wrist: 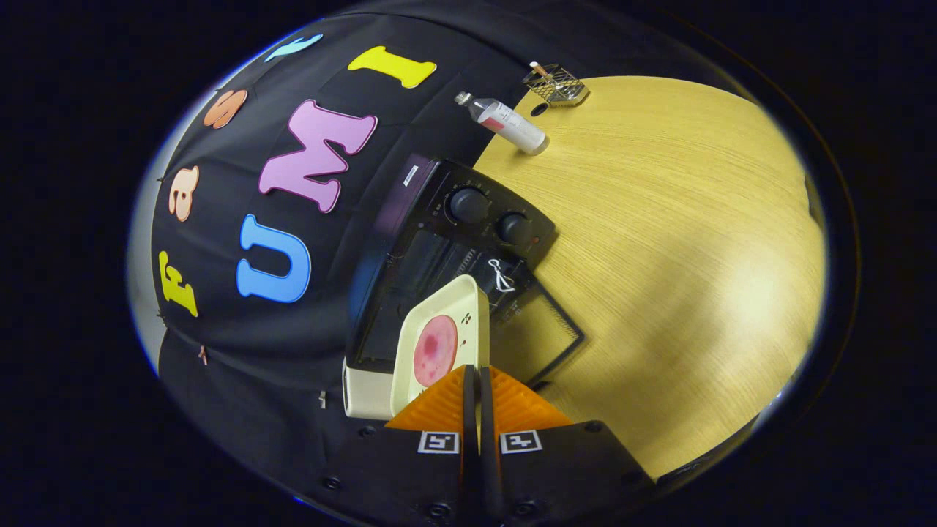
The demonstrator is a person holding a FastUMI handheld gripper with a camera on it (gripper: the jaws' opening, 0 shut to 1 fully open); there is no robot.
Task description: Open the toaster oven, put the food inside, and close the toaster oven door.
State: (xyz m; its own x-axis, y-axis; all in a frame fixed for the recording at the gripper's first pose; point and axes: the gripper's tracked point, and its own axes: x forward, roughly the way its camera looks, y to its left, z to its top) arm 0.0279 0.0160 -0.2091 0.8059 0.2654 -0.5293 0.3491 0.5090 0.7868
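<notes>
Tightly, ribbed orange claw (472, 380) pinches square cream tray (448, 333).

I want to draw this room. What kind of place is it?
Probably a test booth set up like a kitchen: a black toaster oven with its door open on a light wooden table. The orange gripper pinches a cream tray with round pink food.

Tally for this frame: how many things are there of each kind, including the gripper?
Toaster oven, door open: 1
Tray with a pink slice of food, pinched at its rim by the orange fingers: 1
Bottle standing on the table: 1
Wire basket: 1
Gripper: 1
Total: 5
</notes>
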